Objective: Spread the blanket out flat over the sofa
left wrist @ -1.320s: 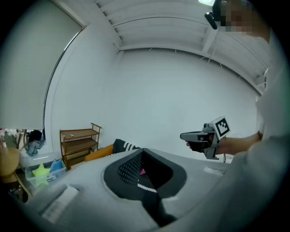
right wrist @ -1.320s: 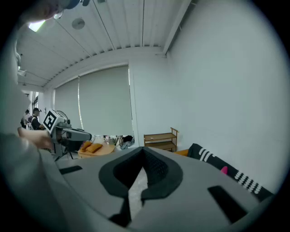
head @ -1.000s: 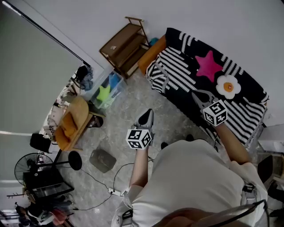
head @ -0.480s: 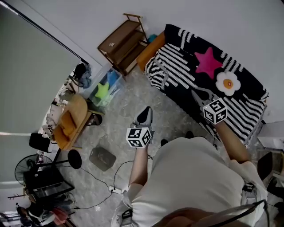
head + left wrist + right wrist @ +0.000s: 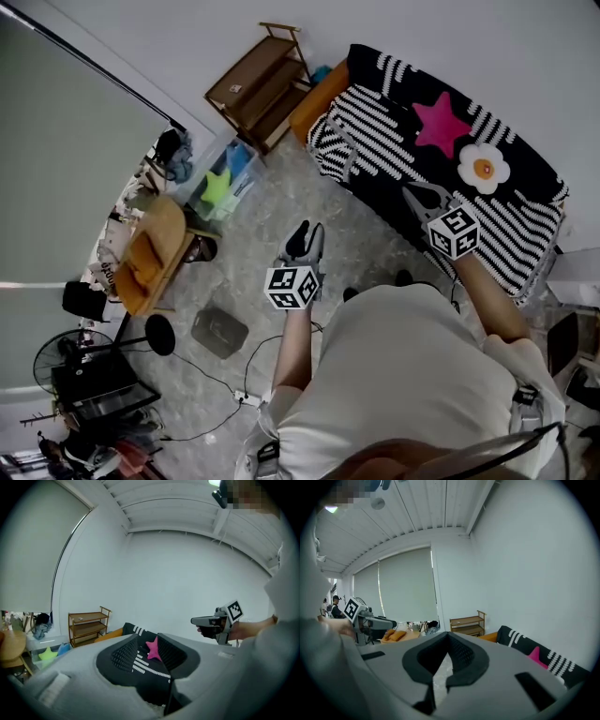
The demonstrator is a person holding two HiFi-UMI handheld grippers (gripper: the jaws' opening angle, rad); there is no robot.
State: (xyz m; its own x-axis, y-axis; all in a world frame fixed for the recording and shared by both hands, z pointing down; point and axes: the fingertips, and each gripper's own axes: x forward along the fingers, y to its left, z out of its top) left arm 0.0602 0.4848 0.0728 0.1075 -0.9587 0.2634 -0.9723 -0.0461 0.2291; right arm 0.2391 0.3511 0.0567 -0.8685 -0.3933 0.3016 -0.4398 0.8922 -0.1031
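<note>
A black-and-white striped blanket [image 5: 394,141] with a pink star [image 5: 441,127] and a white flower [image 5: 484,169] lies spread over the sofa at the upper right. My left gripper [image 5: 305,234] hangs over the bare floor, well short of the sofa; its jaws are opening with nothing between them. Through that gap the left gripper view shows the blanket [image 5: 140,660] beyond. My right gripper [image 5: 422,195] hovers above the sofa's front edge, fingertips together and empty. The right gripper view has the blanket [image 5: 543,660] at its right.
A wooden shelf [image 5: 261,86] stands by the wall left of the sofa's orange arm [image 5: 317,101]. A clear bin of toys [image 5: 217,183], a wooden chair with an orange cushion [image 5: 150,258], a fan [image 5: 56,352], a grey box [image 5: 219,330] and a cable [image 5: 246,401] crowd the left floor.
The left gripper's jaws, together before, have parted. Both grippers have stayed nearly in place, with only a slight drift of the view.
</note>
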